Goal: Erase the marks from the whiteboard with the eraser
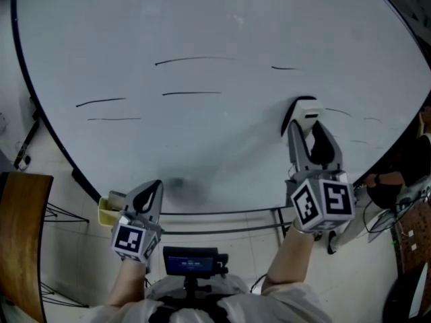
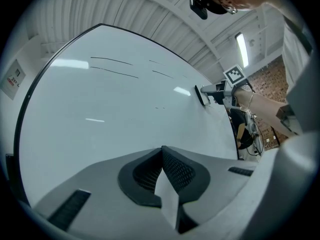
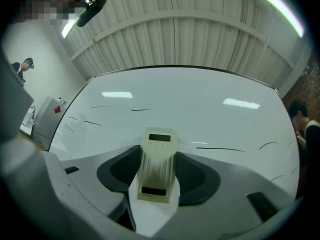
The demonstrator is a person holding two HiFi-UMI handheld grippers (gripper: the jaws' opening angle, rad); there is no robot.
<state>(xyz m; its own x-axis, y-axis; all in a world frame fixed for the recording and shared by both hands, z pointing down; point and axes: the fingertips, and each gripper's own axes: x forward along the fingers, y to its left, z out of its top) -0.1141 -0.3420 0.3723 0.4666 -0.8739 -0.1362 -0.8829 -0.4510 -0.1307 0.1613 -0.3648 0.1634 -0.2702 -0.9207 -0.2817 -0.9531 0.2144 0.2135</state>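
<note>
The whiteboard [image 1: 222, 25] fills the head view and carries several thin black line marks [image 1: 192, 60]. My right gripper [image 1: 301, 116] is shut on the cream eraser [image 3: 157, 165], whose black felt edge [image 1: 291, 113] presses against the board at the lower right. More marks [image 3: 220, 149] lie just right of the eraser in the right gripper view. My left gripper [image 1: 149, 192] hangs shut and empty below the board's lower edge. From the left gripper view the eraser [image 2: 201, 95] shows far off on the board.
A faint grey smudge [image 1: 180, 184] sits low on the board. A yellow box [image 1: 106, 212] is beside the left gripper. A wooden chair [image 1: 23, 241] stands at left. A seated person [image 1: 397, 180] is at the right, beyond the board's edge.
</note>
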